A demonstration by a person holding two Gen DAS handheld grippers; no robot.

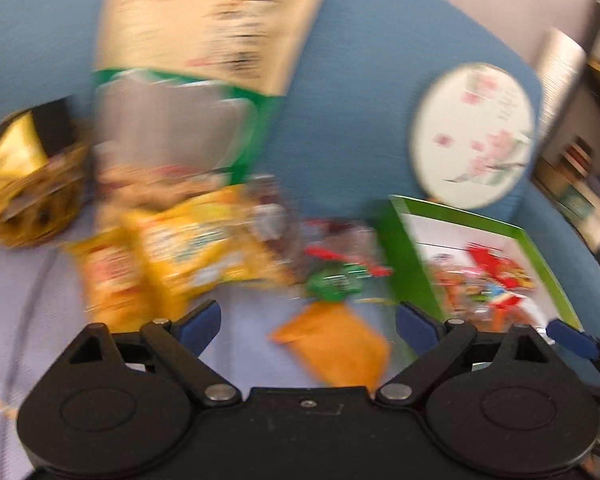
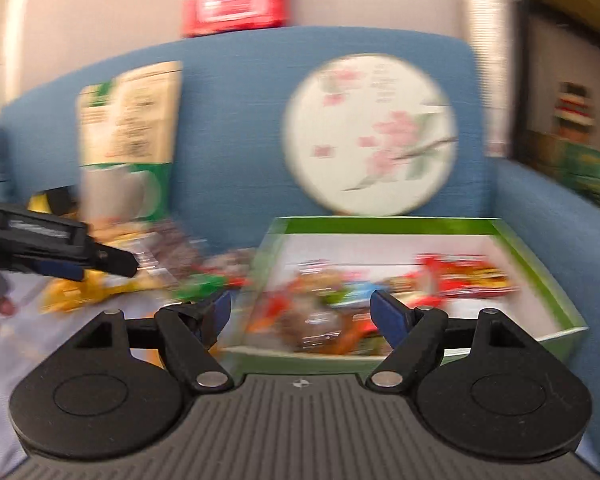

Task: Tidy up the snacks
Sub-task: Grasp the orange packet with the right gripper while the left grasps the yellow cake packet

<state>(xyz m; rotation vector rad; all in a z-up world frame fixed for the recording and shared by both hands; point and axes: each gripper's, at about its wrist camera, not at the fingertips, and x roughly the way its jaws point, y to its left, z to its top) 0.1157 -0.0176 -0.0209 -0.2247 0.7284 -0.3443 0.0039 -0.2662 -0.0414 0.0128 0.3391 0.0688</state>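
Both views are motion-blurred. A green-rimmed white box (image 2: 540, 264) holds several snack packets (image 2: 460, 276) on a blue sofa seat; it also shows in the left wrist view (image 1: 540, 256). Loose snacks lie left of it: yellow packets (image 1: 188, 256), a green-and-red packet (image 1: 336, 280) and an orange packet (image 1: 336, 344). My left gripper (image 1: 308, 324) is open and empty just above the orange packet. My right gripper (image 2: 300, 312) is open and empty over the box's near left corner. The left gripper also shows from the side in the right wrist view (image 2: 108, 262).
A tall cream-and-green bag (image 1: 204, 64) leans on the blue sofa back (image 2: 236, 128). A round floral fan (image 2: 370, 134) stands behind the box. A gold bag (image 1: 16, 160) lies at far left. A red pack (image 2: 236, 4) sits atop the sofa back. Shelves (image 2: 576, 136) stand at right.
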